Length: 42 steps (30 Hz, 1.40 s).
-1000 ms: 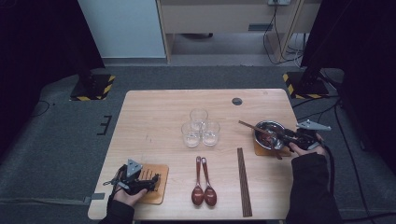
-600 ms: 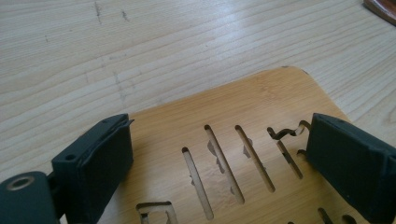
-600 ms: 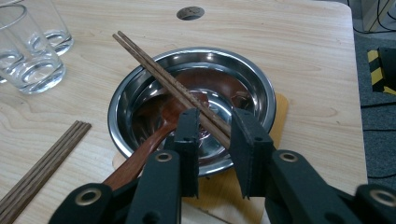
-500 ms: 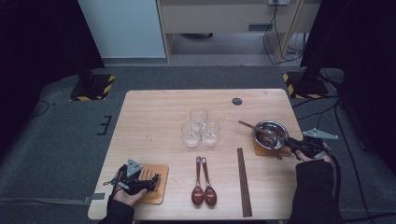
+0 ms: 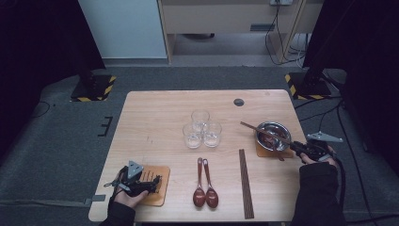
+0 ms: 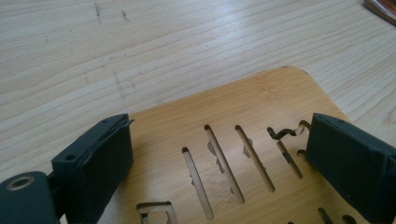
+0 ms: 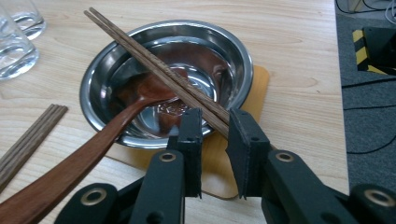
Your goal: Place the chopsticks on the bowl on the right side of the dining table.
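Chopsticks (image 7: 187,88) laid across the steel bowl (image 7: 233,51), centre of the right gripper view, near ends running between the pads of the right claw (image 7: 215,135). Jaws just been closing, now narrow; whether pads press on the sticks, cannot tell.

Grey carpeted floor (image 5: 61,136) around everything in the high view, black curtains at far left and right, pale cabinet panel at upper middle, yellow-black striped stand feet at both upper corners of the tabletop. Light wooden tabletop (image 5: 160,117) at centre of frame, faint scratches in the grain, small dark round spot near its upper edge.

Bowl at right middle on a bamboo coaster (image 7: 259,79), red-brown wooden spoon (image 7: 84,158) resting inside, handle out over the rim. Slotted bamboo coaster (image 5: 157,183) at lower left, left claw (image 6: 219,158) resting over it, jaws wide apart, nothing between. Three drinking glasses (image 5: 201,129) clustered at centre. Second pair of chopsticks (image 5: 245,181) lower right of centre, two wooden spoons (image 5: 205,186) just left of them.
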{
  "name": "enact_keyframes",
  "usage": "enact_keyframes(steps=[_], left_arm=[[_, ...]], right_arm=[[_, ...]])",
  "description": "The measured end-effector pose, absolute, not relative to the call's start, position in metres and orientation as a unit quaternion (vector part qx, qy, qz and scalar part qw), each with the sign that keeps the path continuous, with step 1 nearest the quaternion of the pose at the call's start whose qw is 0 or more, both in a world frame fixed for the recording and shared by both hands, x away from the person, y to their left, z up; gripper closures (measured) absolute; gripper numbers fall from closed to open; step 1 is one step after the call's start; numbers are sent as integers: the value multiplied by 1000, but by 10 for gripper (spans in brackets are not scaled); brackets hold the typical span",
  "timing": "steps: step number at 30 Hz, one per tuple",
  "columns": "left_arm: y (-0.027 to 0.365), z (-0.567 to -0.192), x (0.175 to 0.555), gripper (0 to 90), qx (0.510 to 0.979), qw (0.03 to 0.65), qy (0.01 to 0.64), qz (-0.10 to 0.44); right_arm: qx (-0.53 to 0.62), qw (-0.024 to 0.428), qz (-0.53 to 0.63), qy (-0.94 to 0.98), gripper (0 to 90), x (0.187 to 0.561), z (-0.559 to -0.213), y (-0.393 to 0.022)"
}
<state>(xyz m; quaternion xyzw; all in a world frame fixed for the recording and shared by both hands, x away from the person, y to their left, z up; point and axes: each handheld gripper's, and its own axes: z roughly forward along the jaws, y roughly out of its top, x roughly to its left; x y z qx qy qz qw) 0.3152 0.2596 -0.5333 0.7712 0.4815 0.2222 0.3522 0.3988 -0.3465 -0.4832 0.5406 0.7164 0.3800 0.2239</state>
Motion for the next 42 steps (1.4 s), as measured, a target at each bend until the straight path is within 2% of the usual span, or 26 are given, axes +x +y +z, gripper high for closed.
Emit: enact_keyframes(steps=[25, 42], left_arm=[[260, -533, 315, 63, 771, 352, 481, 222], [260, -533, 315, 64, 771, 352, 482, 222]], right_arm=[[559, 247, 365, 702, 549, 411, -495, -358], [532, 245, 405, 702, 546, 418, -478, -339]])
